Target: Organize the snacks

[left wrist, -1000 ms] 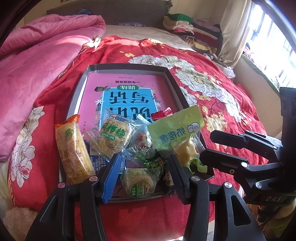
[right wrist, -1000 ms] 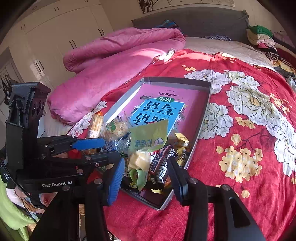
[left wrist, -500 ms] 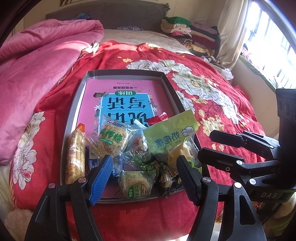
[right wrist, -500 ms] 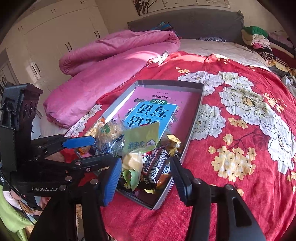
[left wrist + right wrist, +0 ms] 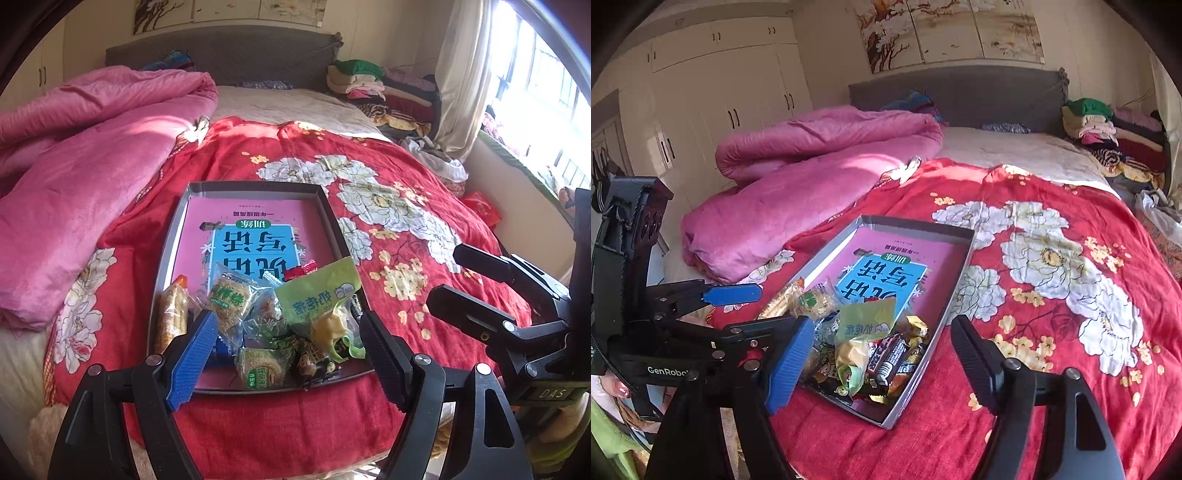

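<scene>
L wrist: left hand-held gripper [image 5: 284, 354] spread wide, empty, above snack pile [image 5: 266, 325] heaped at near end of tray [image 5: 255, 186] on bed; R wrist: right hand-held gripper [image 5: 879, 354] also released, empty — risk: crinkly overlapping packs, pinch may grab two or slip.

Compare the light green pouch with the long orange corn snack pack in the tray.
The light green pouch is broad and flat with printed characters; the long orange corn snack pack is narrow and tube-like, its yellow contents showing. The pouch lies atop the pile by the tray's right wall, the corn pack along the left wall. Both are sealed and sit at the tray's near end.
</scene>
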Demonstrator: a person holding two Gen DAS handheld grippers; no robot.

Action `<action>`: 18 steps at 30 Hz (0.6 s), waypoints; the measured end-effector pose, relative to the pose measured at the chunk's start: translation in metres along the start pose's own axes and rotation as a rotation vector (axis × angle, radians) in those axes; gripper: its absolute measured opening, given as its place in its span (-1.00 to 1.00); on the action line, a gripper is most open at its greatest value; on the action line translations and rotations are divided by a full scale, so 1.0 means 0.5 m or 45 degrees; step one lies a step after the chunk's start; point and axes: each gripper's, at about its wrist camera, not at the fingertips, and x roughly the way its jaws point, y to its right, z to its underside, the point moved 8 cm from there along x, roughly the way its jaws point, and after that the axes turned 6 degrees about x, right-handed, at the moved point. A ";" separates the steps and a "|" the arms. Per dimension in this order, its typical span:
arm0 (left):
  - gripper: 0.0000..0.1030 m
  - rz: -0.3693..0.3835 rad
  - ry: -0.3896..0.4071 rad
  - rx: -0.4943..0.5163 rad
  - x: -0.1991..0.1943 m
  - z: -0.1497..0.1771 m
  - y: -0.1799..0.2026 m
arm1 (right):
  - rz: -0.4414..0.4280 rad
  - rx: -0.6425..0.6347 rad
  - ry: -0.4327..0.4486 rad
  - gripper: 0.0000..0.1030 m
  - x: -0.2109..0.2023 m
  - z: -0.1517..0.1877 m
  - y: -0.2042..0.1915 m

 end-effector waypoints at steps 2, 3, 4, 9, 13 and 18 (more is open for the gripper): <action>0.57 0.000 -0.015 0.001 -0.015 0.010 0.012 | -0.001 0.009 0.017 0.65 -0.024 -0.001 -0.001; 0.57 0.010 -0.030 -0.005 -0.021 0.018 0.019 | -0.011 0.020 0.020 0.78 -0.035 -0.001 0.000; 0.57 0.014 -0.046 -0.022 -0.026 0.028 0.023 | -0.019 0.034 0.025 0.82 -0.047 0.000 0.000; 0.57 0.009 -0.109 -0.113 -0.045 0.080 0.031 | -0.020 0.070 0.014 0.92 -0.094 0.019 -0.005; 0.57 -0.017 -0.125 -0.145 -0.051 0.106 0.027 | -0.004 0.050 -0.021 0.94 -0.118 0.055 -0.019; 0.57 -0.017 -0.136 -0.149 -0.050 0.116 0.029 | 0.004 0.054 -0.061 0.98 -0.122 0.088 -0.024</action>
